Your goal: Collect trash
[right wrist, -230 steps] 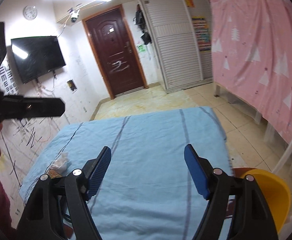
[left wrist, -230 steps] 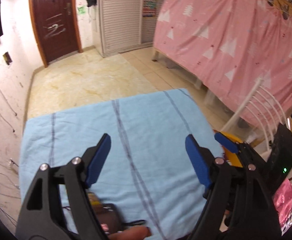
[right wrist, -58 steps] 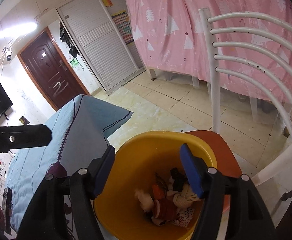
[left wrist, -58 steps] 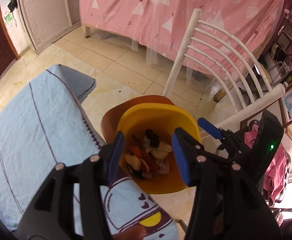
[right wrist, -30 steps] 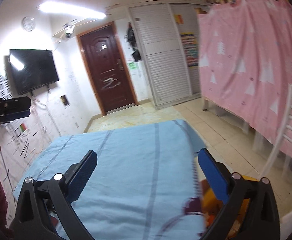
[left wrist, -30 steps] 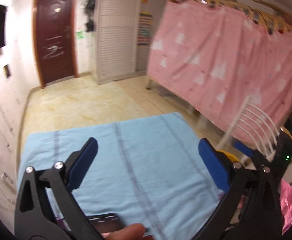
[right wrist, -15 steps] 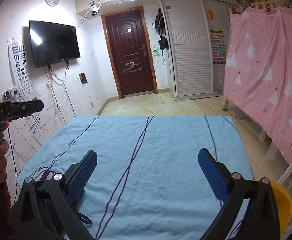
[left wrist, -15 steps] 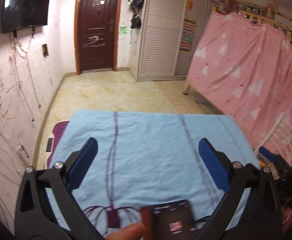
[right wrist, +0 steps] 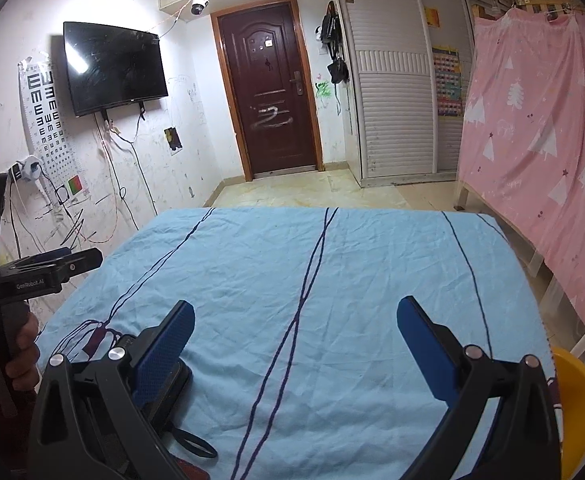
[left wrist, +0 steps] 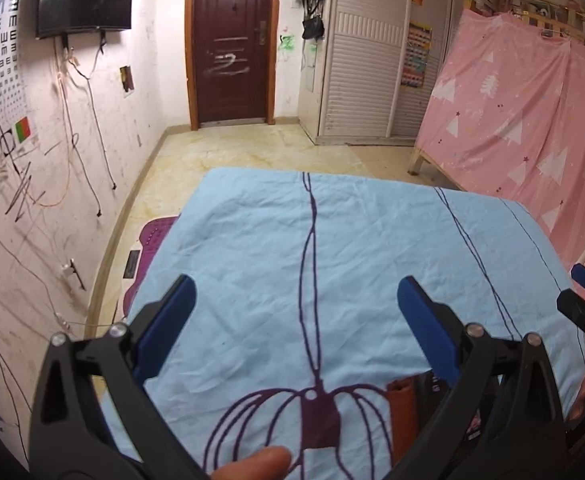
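You hold the left claw (left wrist: 294,308) and right claw (right wrist: 294,334) spread and empty above the blue-clothed tabletop (right wrist: 332,264), which shows no trash, with the yellow bin (right wrist: 572,404) near right.

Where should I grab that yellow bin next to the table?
Probably its rim. The yellow bin stands open-topped off the table's right edge, so the open right gripper could come down from above, one finger inside the wall, one outside. Its lower body is hidden.
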Demonstrator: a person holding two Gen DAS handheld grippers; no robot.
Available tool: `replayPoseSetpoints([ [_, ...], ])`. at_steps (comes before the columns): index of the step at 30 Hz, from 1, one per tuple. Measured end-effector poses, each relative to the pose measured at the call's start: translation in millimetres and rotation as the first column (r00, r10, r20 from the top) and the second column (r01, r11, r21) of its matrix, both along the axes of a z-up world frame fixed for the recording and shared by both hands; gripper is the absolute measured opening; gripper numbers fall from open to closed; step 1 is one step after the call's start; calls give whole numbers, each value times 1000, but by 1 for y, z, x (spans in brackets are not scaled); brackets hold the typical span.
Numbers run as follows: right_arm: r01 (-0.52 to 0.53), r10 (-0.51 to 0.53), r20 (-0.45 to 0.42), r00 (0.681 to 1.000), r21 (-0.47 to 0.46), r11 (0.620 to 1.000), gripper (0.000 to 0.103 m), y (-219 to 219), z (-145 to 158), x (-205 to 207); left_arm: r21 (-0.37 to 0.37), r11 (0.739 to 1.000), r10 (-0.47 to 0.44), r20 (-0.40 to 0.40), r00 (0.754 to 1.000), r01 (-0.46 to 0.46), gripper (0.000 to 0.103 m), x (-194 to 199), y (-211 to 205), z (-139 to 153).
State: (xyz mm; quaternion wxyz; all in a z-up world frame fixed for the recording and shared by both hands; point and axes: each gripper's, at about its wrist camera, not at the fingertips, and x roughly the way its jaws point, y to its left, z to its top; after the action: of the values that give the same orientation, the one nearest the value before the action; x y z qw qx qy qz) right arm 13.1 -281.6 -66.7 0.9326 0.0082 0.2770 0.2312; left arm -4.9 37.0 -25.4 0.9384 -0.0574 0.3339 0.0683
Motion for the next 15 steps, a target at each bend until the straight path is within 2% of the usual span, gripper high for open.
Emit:
replayPoseSetpoints([
  [8,7,-7,10,1000,-22,1000,94,11,-12,1,12,1000,14,-15,1000,-14,97,5,3,-15],
  [15,19,-19,3,1000,-4,1000,94,8,-14,5,3,1000,11,-23,1000,-11,97,10,5,-24],
])
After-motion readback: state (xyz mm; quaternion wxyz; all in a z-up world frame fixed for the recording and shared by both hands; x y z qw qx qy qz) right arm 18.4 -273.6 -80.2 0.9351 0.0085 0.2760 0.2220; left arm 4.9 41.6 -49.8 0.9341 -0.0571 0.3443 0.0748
